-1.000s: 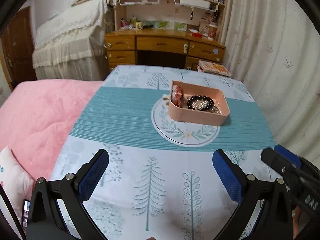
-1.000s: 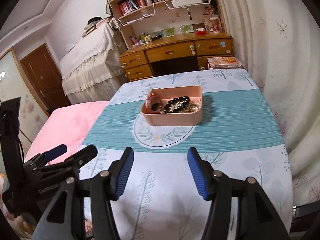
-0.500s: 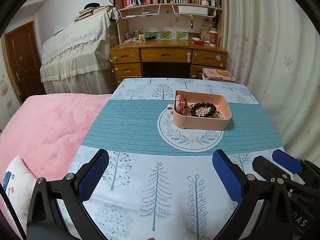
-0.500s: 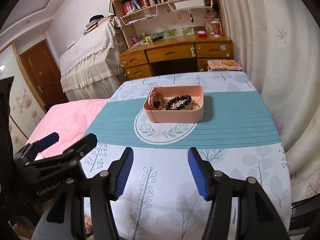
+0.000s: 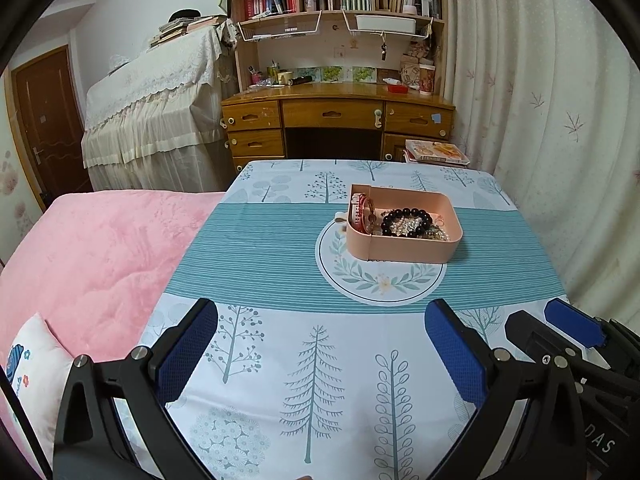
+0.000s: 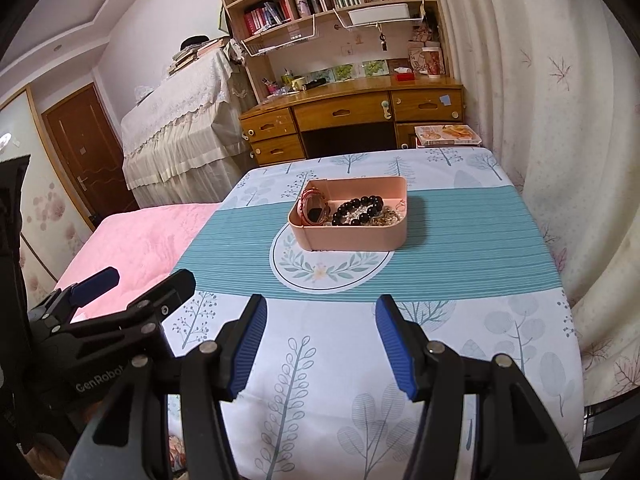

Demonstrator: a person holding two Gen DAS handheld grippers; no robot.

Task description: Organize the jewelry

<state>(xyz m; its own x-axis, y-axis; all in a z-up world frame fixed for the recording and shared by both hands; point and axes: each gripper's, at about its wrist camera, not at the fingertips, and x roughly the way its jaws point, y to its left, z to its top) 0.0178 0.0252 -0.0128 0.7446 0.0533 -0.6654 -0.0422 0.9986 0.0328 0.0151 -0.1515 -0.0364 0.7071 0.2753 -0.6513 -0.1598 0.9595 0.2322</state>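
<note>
A pink tray [image 5: 404, 246] [image 6: 352, 236] stands on the table's round leaf motif. It holds a black bead bracelet [image 5: 406, 216] [image 6: 358, 206], red bangles [image 5: 362, 210] [image 6: 314, 208] in its left compartment and a tangle of pale chains [image 5: 412, 229] [image 6: 384, 218]. My left gripper [image 5: 320, 344] is open and empty over the table's near part, well short of the tray. My right gripper [image 6: 320, 340] is open and empty, also short of the tray. The right gripper also shows in the left wrist view [image 5: 560, 332], and the left gripper in the right wrist view [image 6: 120, 292].
The table [image 5: 260, 240] has a tree-print cloth with a teal striped band. A pink bed [image 5: 88, 248] lies at the left. A wooden desk [image 5: 336, 116] and bookshelf stand behind, curtains [image 5: 540, 120] at the right, books [image 5: 436, 150] beyond the far edge.
Both grippers have drawn back and tilted up, so the tray looks farther and lower in both views. Both stay open and empty.
</note>
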